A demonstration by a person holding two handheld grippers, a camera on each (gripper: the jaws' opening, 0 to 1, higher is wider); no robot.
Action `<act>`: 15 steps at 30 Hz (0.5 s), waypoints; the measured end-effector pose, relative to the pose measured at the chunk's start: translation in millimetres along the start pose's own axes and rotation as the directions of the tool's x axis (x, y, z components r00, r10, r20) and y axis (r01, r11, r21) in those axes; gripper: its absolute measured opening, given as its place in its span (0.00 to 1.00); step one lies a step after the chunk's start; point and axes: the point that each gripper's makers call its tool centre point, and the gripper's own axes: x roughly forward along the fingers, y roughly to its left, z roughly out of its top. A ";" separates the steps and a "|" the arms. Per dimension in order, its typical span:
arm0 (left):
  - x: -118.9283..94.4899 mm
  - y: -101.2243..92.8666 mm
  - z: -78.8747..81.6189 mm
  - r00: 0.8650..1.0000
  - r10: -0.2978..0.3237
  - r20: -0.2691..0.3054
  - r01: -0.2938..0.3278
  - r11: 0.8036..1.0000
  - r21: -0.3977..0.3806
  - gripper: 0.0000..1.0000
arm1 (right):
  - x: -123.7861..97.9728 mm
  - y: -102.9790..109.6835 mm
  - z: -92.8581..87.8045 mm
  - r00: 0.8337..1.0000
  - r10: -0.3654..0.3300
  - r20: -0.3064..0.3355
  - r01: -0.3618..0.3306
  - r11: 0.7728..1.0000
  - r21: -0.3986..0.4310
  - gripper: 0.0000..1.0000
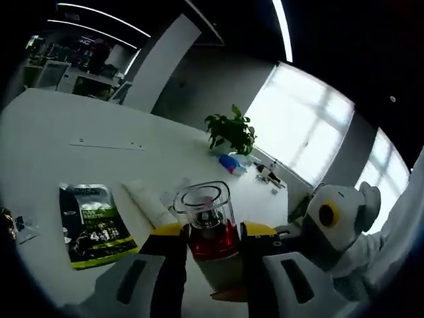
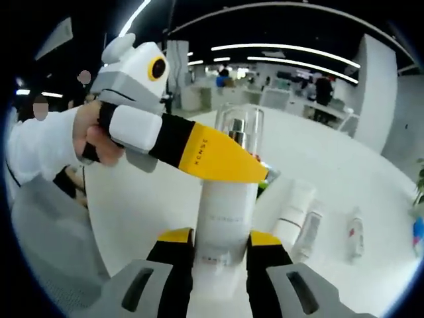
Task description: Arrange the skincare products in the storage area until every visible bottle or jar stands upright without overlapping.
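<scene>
Both hand-held grippers pinch one pump bottle (image 2: pixel 228 199): left hand-held gripper (image 1: pixel 211 242) at its clear cap, right hand-held gripper (image 2: pixel 218 248) lower; next, stand it upright on the worktop (image 1: pixel 46 132).

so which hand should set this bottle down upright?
Right, likely. The right gripper clamps the white bottle low on its body, good for seating the base. The left gripper pinches it high, just under the clear cap.

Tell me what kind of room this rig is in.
Probably an open-plan office or lab: a large white table, long ceiling light strips, desks with people in the background, a potted plant by big windows.
</scene>
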 end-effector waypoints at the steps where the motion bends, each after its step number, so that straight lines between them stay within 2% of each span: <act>1: 0.2 -0.7 -0.3 1.000 -0.004 -0.001 0.004 1.000 0.005 0.25 | -0.3 0.9 -0.5 1.000 0.000 -0.002 0.000 1.000 -0.002 0.23; 4: 1.6 -2.0 -2.4 1.000 -0.013 -0.018 0.014 0.999 0.049 0.25 | 2.0 -0.3 -3.7 1.000 -0.001 -0.010 0.001 1.000 -0.005 0.23; 7: 1.4 -7.0 -7.4 0.999 -0.021 -0.039 0.026 0.990 0.137 0.25 | 4.8 3.0 -9.9 0.999 0.012 -0.033 -0.011 1.000 0.016 0.23; 9: 2.9 -2.2 -6.3 0.998 -0.025 -0.051 0.033 0.987 0.160 0.25 | 5.8 2.8 -13.0 0.999 0.018 -0.044 -0.017 1.000 0.021 0.22; 11: 2.8 -3.7 -8.7 0.998 -0.023 -0.059 0.033 0.986 0.166 0.24 | 5.5 2.6 -14.5 0.999 0.015 -0.049 -0.014 1.000 0.014 0.22; 15: 1.3 -6.0 -10.3 0.998 -0.022 -0.056 0.034 0.973 0.228 0.24 | 6.0 1.8 -16.7 0.998 0.015 -0.056 -0.014 1.000 0.007 0.22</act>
